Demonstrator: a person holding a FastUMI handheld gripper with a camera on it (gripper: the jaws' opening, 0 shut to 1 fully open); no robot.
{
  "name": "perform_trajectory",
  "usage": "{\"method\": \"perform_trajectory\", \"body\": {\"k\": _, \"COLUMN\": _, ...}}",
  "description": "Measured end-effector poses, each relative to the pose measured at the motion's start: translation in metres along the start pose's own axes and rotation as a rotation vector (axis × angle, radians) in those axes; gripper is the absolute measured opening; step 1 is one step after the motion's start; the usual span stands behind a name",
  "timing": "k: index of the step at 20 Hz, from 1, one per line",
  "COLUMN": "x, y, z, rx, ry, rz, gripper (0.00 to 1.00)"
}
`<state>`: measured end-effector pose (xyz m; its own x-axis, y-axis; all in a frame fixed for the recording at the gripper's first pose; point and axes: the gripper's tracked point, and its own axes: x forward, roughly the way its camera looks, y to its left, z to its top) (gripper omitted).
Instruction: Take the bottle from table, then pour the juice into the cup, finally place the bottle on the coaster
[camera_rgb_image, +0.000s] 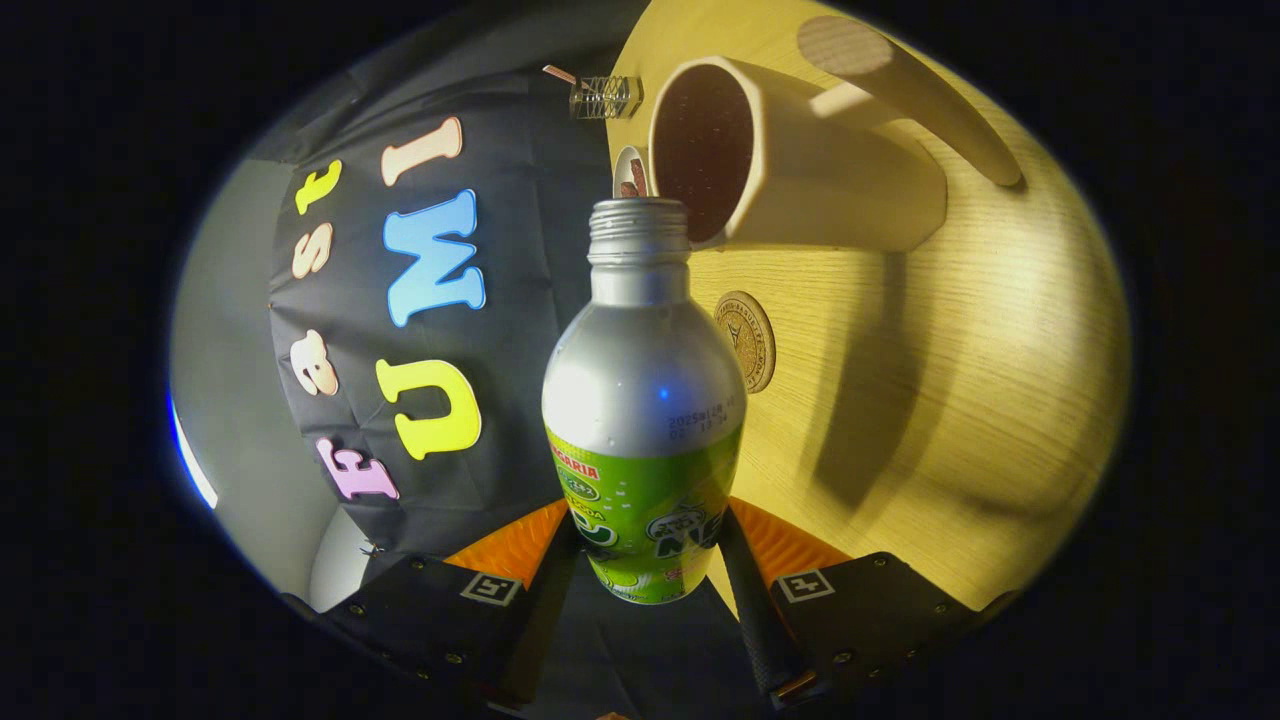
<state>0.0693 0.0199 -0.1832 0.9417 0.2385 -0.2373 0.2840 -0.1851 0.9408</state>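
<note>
Bottle (643, 400) sits clamped between both fingers of the gripper (648, 560), its long axis running straight ahead toward twelve o'clock, open mouth foremost. Cup (800, 170) stands just beyond the mouth at about one o'clock, its opening turned toward the bottle. Coaster (746, 340) lies on the table (950, 400), just beside the bottle's shoulder at two o'clock.

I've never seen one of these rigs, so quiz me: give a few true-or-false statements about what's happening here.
1. The gripper is shut on the silver-and-green metal bottle. True.
2. The bottle wears a cap. False: its threaded mouth is open.
3. The bottle's mouth is close to the cream mug. True.
4. The bottle stands on the round cork coaster. False: the coaster lies bare on the wooden table, beyond the bottle.
</note>
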Motion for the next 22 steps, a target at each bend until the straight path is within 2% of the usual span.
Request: {"method": "perform_trajectory", "body": {"k": 22, "x": 0.0089, "y": 0.0076, "z": -0.0045, "rx": 0.146, "ry": 0.003, "rz": 0.020, "gripper": 0.77}}
